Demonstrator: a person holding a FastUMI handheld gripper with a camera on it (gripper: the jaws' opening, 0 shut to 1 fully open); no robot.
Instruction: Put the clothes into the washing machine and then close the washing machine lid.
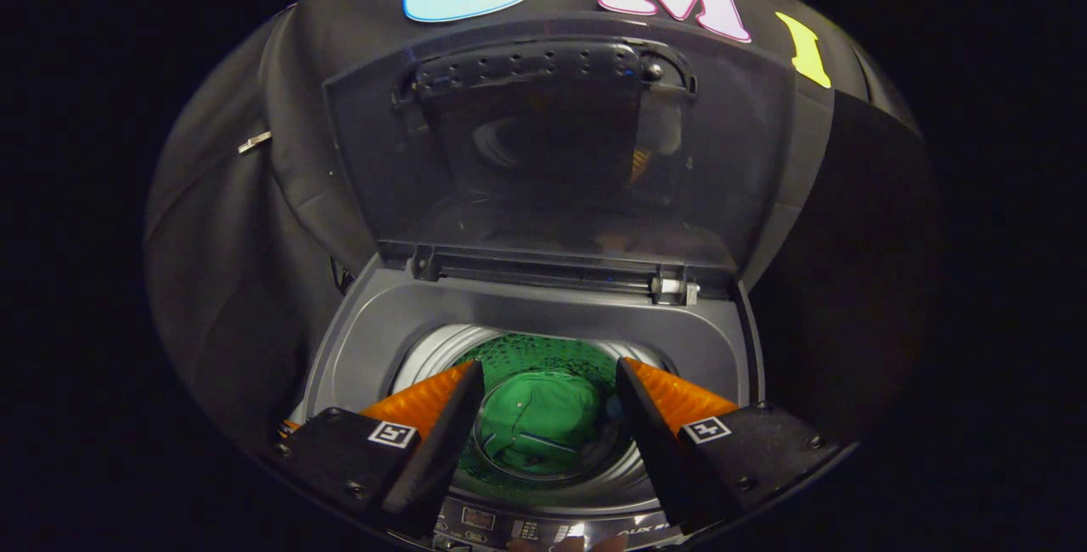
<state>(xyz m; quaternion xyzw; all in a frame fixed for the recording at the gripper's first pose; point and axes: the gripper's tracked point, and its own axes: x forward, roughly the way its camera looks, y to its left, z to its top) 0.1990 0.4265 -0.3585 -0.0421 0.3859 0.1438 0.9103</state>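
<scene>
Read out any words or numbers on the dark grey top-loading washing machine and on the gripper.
Washing machine's glossy control panel: small print, too blurred and cut off to read.
Raised translucent lid: no text.
Open gripper, fingers over the drum with the green garment: square pattern tags, no words.

Black cloth wall (229, 221) behind machine, creased; small metal zipper pull (254, 142) on it.

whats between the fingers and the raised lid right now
In the gripper view the open fingers frame the green garment in the drum; beyond it the machine's grey rim reaches the lid.
</scene>
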